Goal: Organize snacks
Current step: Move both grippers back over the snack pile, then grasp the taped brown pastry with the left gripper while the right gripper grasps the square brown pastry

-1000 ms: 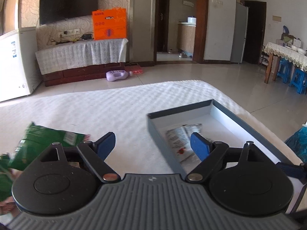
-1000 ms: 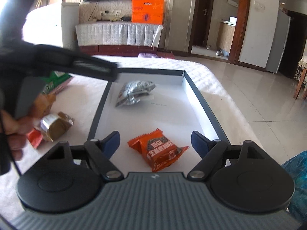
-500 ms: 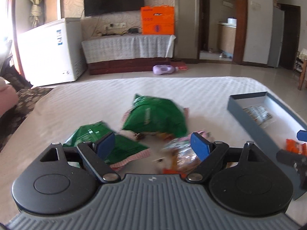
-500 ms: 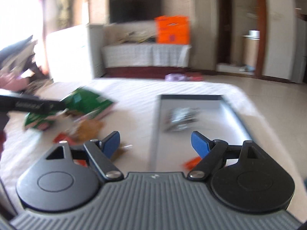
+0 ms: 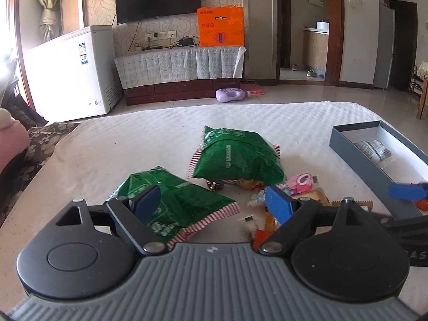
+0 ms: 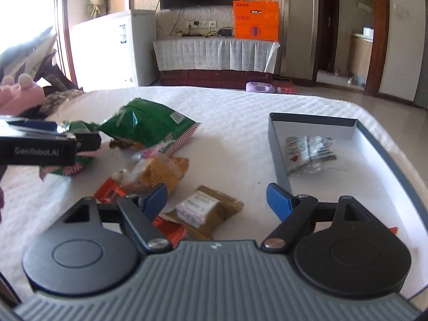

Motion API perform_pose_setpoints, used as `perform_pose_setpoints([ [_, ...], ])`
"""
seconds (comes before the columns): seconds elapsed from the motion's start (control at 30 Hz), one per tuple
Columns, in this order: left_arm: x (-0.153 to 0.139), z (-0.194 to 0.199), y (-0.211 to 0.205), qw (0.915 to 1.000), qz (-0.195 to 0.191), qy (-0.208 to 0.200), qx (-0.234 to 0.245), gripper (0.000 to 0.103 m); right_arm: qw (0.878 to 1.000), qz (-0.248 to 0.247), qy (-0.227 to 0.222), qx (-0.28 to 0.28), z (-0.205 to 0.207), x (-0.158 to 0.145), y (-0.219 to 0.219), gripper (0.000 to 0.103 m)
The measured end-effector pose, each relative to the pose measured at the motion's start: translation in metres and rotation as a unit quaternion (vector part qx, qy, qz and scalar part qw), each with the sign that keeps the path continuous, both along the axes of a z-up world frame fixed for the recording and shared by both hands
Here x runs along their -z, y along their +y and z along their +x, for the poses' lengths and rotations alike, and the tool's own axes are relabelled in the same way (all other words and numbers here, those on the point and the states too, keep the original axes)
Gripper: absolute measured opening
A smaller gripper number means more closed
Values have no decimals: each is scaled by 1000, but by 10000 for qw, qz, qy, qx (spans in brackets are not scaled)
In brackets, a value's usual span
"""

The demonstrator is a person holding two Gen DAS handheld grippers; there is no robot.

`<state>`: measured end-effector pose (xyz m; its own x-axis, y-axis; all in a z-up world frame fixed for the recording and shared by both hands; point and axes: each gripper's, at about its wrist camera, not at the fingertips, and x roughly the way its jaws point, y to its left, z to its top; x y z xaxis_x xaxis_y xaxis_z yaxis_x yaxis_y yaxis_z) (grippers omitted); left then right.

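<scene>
A pile of snacks lies on the white bed cover. Two green bags (image 5: 238, 156) (image 5: 174, 203) lie at the pile's left, with small candies (image 5: 301, 182) beside them. My left gripper (image 5: 212, 203) is open and empty, just above the near green bag. My right gripper (image 6: 216, 199) is open and empty above a brown packet (image 6: 206, 210), beside a yellow packet (image 6: 160, 172) and a green bag (image 6: 149, 124). The grey box (image 6: 275, 144) at the right holds a silver packet (image 6: 307, 151); it also shows in the left wrist view (image 5: 355, 157).
The bed cover (image 5: 160, 136) ends at a far edge with tiled floor beyond. A white freezer (image 5: 72, 72), a TV stand with an orange box (image 5: 220, 26) and a purple bottle (image 5: 231, 95) on the floor stand behind. A pink soft thing (image 6: 18, 95) lies at the left.
Both grippers have swung left, away from the box and toward the snack pile. The orange packet in the box is now mostly hidden behind my right gripper. Both stay open.
</scene>
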<state>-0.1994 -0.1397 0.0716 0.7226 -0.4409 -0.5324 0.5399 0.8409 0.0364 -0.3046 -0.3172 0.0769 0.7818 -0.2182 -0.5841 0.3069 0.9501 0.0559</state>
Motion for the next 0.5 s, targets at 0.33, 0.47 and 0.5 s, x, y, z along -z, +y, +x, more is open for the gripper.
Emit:
perform_pose_setpoints([
  [0.33,6,11,8,9997,-69,236,-73,90,9978,-297,587,-15,31,27,10,83],
  [0.47,10,7,1,9998,11,186,101,90,9973,-278,662,-133,17,19,1,60],
  [0.5,11,6,-2,9996,15,198,184,90,9976,-212,646,-158,11,17,-3,57],
])
